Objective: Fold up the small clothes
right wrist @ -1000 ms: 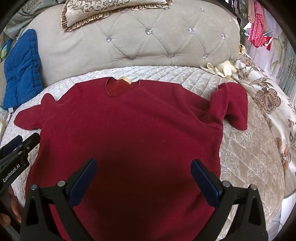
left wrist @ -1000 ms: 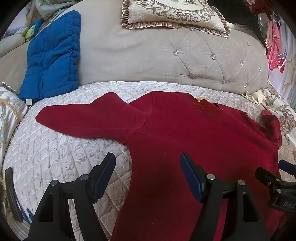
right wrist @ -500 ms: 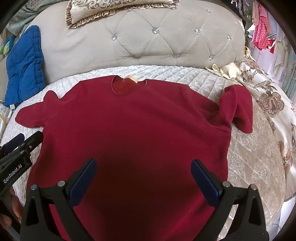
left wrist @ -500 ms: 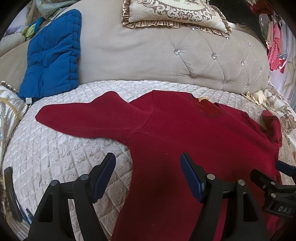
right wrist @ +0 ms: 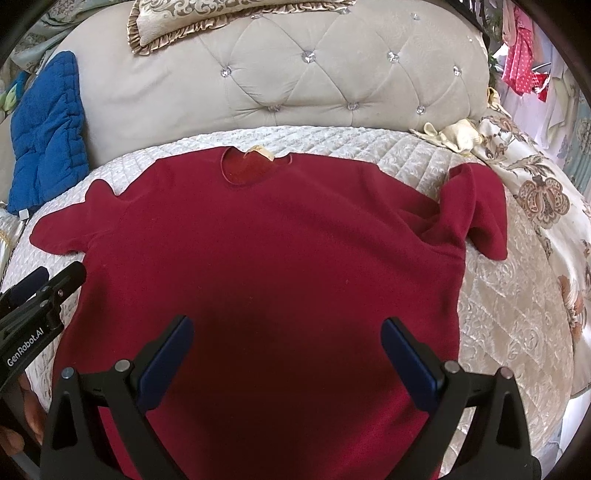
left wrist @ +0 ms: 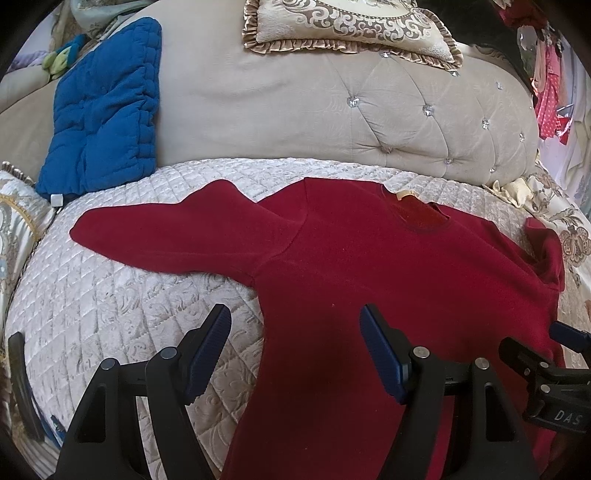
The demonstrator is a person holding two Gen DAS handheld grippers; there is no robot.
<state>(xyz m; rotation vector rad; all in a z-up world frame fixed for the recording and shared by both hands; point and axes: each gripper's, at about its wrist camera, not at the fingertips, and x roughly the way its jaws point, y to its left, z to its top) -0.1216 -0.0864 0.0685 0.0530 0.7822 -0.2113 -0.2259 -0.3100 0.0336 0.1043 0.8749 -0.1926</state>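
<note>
A dark red sweater (left wrist: 369,266) lies flat, face up, on the quilted cream bedspread (left wrist: 110,302); it also fills the right wrist view (right wrist: 280,251). Its left sleeve (left wrist: 177,232) stretches out to the left. Its right sleeve (right wrist: 476,206) is folded back on itself at the right. My left gripper (left wrist: 295,343) is open and empty above the sweater's left side seam. My right gripper (right wrist: 286,350) is open and empty above the lower middle of the sweater body. Each gripper shows at the edge of the other's view.
A tufted beige headboard (right wrist: 314,74) stands behind the bed. A blue quilted cushion (left wrist: 103,122) leans at the back left. An ornate pillow (left wrist: 351,26) lies on top of the headboard. A floral cover (right wrist: 543,192) lies at the right edge.
Both grippers have drifted slightly; the sweater sits a little lower and more central in the right wrist view. The sweater itself has not moved.
</note>
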